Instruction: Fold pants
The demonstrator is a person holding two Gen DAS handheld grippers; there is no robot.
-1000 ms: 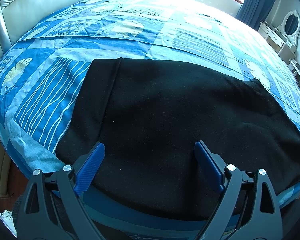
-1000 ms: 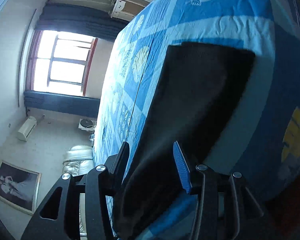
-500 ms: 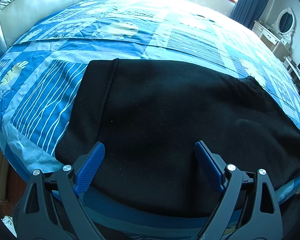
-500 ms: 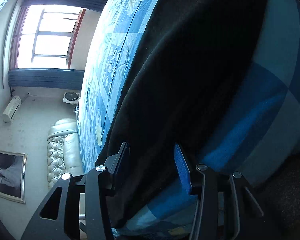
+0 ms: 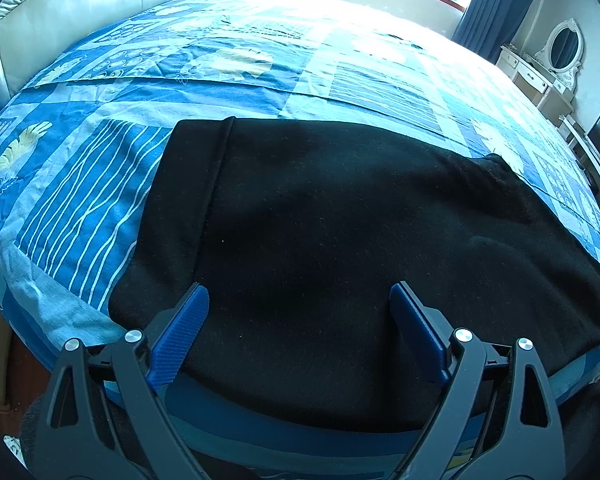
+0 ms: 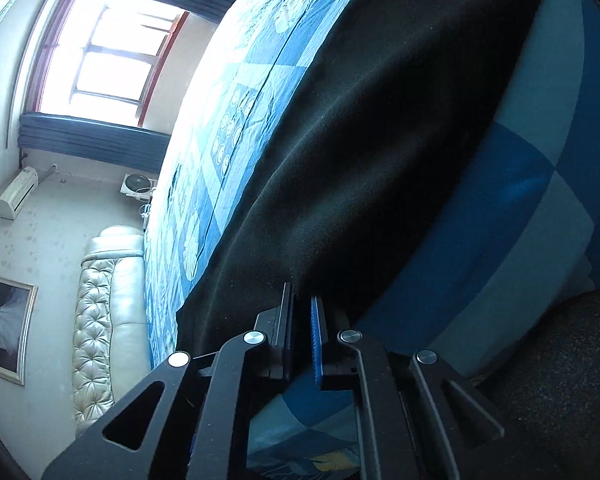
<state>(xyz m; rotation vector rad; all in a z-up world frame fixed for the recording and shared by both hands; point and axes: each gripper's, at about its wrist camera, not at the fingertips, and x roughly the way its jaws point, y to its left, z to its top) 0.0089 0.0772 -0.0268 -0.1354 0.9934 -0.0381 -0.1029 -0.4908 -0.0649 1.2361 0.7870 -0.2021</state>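
Observation:
Black pants (image 5: 340, 240) lie flat across the near part of a blue patterned bedspread (image 5: 240, 60). My left gripper (image 5: 300, 304) is open, its blue pads spread wide just above the pants' near edge. In the right wrist view, tilted sideways, the pants (image 6: 380, 120) run along the bed's edge. My right gripper (image 6: 302, 304) has its jaws almost together at the near hem of the pants. A narrow gap shows between them, and the fabric edge appears to sit in it.
A cream leather headboard (image 5: 80, 8) curves along the far left. A white dresser with an oval mirror (image 5: 556, 56) stands at the right. A window with dark curtains (image 6: 100, 48) is behind the bed. The bed's edge (image 5: 300, 432) drops off just below the pants.
My right gripper has moved in to the pants' edge and closed from open to nearly shut. My left gripper has stayed open in almost the same place.

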